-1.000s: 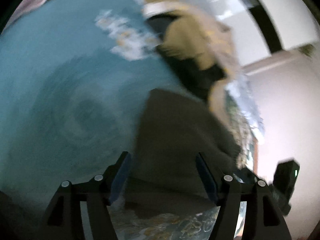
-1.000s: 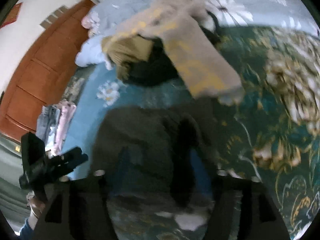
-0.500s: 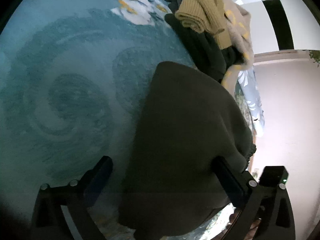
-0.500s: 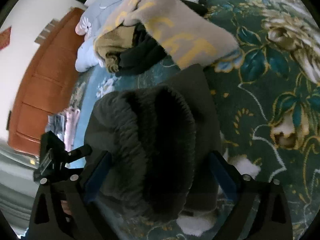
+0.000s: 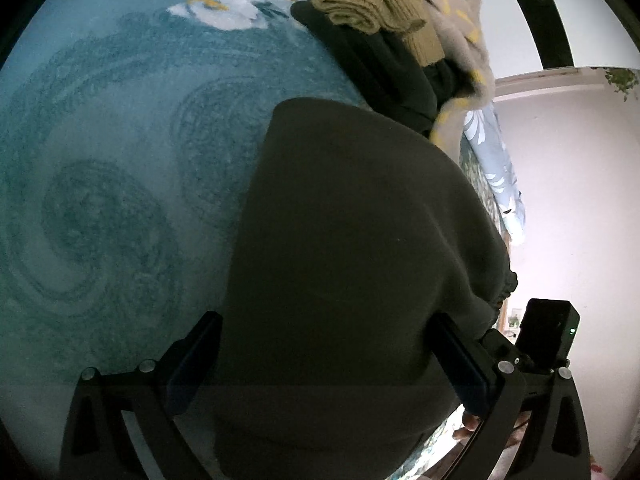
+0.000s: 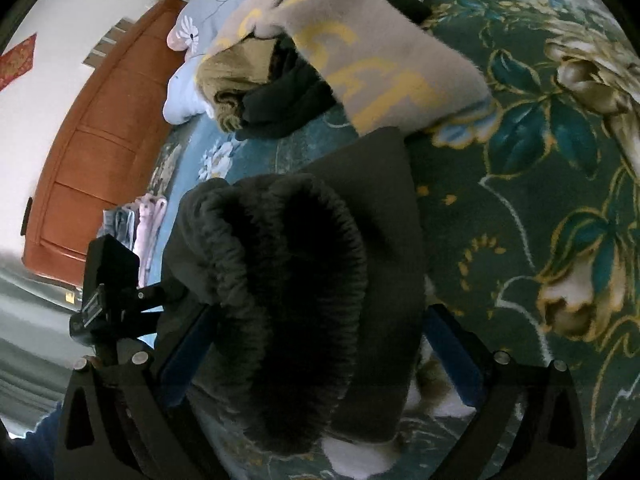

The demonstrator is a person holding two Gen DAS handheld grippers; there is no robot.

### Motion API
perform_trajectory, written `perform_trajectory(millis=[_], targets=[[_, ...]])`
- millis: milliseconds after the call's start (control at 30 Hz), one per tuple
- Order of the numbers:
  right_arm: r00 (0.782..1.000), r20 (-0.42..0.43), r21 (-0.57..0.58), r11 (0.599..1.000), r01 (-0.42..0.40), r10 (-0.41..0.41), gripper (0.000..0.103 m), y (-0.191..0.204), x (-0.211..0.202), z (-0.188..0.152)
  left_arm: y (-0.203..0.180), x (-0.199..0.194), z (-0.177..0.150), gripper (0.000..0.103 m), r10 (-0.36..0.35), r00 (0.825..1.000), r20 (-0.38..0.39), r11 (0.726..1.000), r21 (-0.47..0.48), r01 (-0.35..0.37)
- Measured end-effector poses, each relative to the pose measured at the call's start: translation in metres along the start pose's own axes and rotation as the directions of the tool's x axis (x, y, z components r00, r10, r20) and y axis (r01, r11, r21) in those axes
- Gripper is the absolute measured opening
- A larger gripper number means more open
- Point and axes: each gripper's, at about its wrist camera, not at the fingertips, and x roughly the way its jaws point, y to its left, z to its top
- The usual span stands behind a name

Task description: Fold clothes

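Bedding in teal [image 5: 120, 160] and dark green floral [image 6: 540, 200] covers the surface. Left gripper [image 5: 328, 360] and right gripper [image 6: 316, 348] both stand wide apart, a folded dark garment [image 5: 352, 260] lying between each pair of fingers; grip cannot be confirmed. Its ribbed waistband [image 6: 288, 280] blocks the right view. At 12 o'clock, a clothes pile [image 6: 320, 60]; at 9 o'clock, a wooden cabinet [image 6: 88, 140].

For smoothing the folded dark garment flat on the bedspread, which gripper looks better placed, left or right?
Probably the left gripper: open, it straddles the smooth flat panel of the dark garment. The right gripper straddles the bulky gathered waistband, which looks harder to press flat.
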Motion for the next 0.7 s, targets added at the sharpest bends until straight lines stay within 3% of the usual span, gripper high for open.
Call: perform_trajectory(millis=[233, 433, 700], targets=[[0.999, 0.015, 0.079, 0.996, -0.047, 0.046, 0.103, -0.014, 0.003, -0.009, 0.008, -0.003, -0.001, 0.103, -0.019, 1.000, 0.014, 1.000, -0.019, 0.019], [0.996, 0.052, 0.081, 0.994, -0.077, 0.073, 0.103, -0.014, 0.003, -0.012, 0.008, -0.006, 0.003, 0.103, -0.022, 1.000, 0.004, 1.000, -0.022, 0.022], [0.995, 0.002, 0.033, 0.994, -0.099, 0.099, 0.103, -0.005, 0.012, 0.003, 0.007, -0.009, 0.007, 0.103, -0.033, 0.999, -0.004, 0.999, 0.005, 0.033]])
